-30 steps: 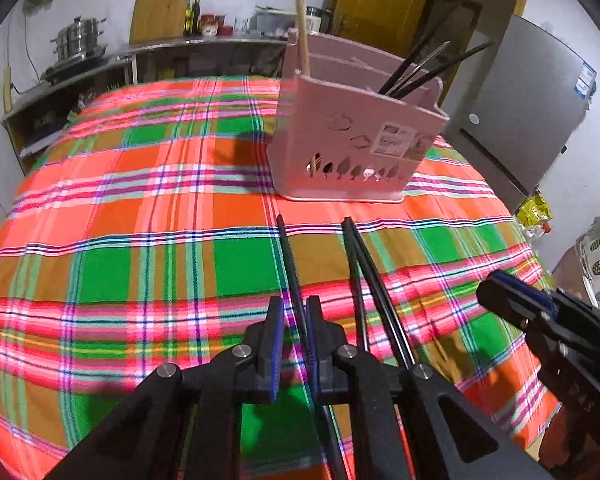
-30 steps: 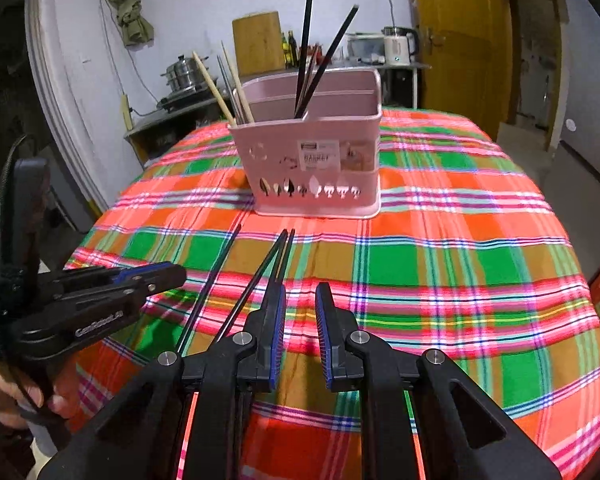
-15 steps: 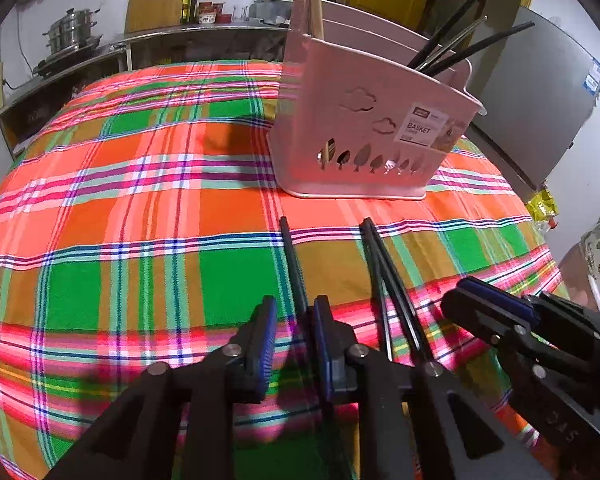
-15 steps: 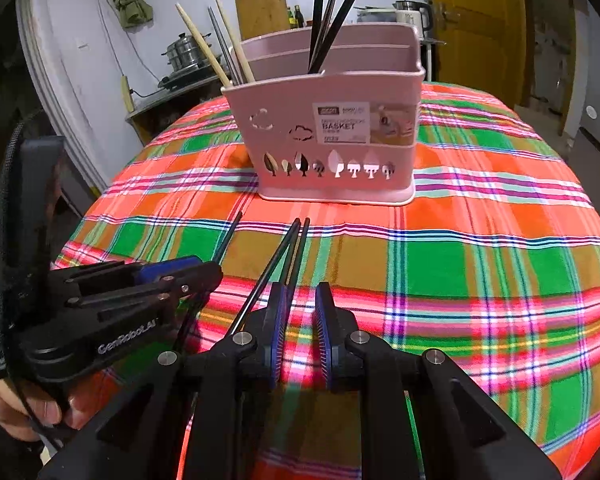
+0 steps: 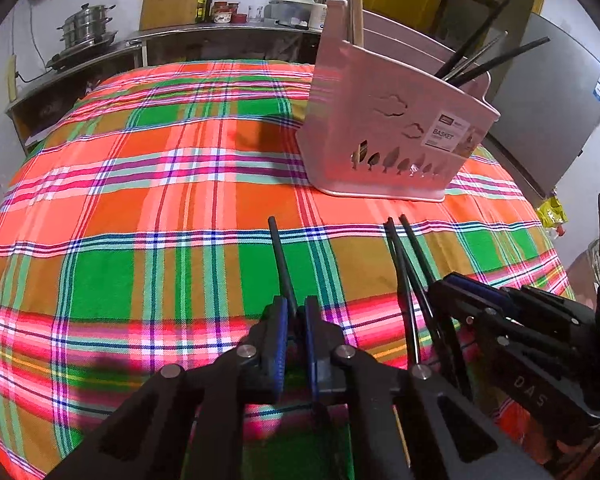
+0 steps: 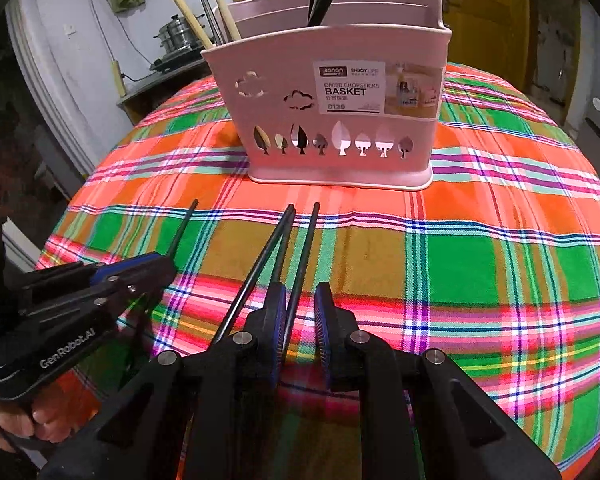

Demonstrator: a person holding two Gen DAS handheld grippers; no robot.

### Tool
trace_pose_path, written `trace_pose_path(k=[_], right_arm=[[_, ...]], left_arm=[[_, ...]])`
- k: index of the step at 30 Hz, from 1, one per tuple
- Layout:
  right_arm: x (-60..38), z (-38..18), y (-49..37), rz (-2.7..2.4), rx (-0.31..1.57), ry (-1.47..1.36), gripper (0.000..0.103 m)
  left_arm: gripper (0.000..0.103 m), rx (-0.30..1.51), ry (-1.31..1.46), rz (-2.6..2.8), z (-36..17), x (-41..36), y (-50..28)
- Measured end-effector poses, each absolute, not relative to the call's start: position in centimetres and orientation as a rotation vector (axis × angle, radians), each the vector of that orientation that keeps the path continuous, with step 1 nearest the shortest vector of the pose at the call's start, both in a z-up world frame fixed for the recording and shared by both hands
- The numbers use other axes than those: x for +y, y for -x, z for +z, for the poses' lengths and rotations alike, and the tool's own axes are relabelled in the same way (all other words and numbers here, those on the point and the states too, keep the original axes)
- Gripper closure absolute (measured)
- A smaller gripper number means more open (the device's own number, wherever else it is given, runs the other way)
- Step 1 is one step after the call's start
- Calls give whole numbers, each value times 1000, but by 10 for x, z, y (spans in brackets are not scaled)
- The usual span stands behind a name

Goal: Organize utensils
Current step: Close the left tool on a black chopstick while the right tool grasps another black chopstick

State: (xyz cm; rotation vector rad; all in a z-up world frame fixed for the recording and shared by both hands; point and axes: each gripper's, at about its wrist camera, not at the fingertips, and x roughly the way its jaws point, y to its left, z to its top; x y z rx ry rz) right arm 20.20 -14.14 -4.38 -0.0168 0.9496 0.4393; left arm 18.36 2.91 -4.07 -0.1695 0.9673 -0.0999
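Note:
A pink divided chopstick basket (image 5: 388, 128) (image 6: 340, 112) stands on the plaid tablecloth with black, steel and wooden chopsticks in it. Several black chopsticks lie on the cloth in front of it. My left gripper (image 5: 296, 308) is shut on a single black chopstick (image 5: 280, 256), also seen at the left of the right wrist view (image 6: 182, 228). My right gripper (image 6: 300, 300) is slightly open around one black chopstick (image 6: 304, 256), with a crossed pair (image 6: 268, 252) just left of it. The right gripper also shows in the left wrist view (image 5: 500, 320).
The plaid tablecloth (image 5: 140, 200) covers a round table that drops off at the near edge. A counter with a steel pot (image 5: 86, 28), bottles and a cutting board stands behind. A grey fridge (image 5: 548, 112) and a yellow door (image 6: 484, 20) are at the right.
Both grippers moved forward toward the basket and down to the chopsticks. The left gripper closed on the single chopstick. The right gripper slid around one of its chopsticks.

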Motion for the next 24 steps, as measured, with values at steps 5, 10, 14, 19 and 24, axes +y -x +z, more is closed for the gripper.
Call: trace_pose_path(k=[5,10,14,19,24], right_arm=[[-151,-43,-205,427,968,-25,88],[-147,-39,-215,425,978,-33,88],[-143,-42,-230,420,1001,-48,88],[-139,-43,-240,414,1006,-51,91],[-138,-43,-242,415,1011,-37,97]], left_arm=[[94,989,203,-104,-41,33,-188],[94,1012,207,-112,-40,33,-202],[94,1024,190,-110,-41,30,-213],[94,1021,142,-111,-42,23,-223],[97,1019,125,-112,-41,18,-225]])
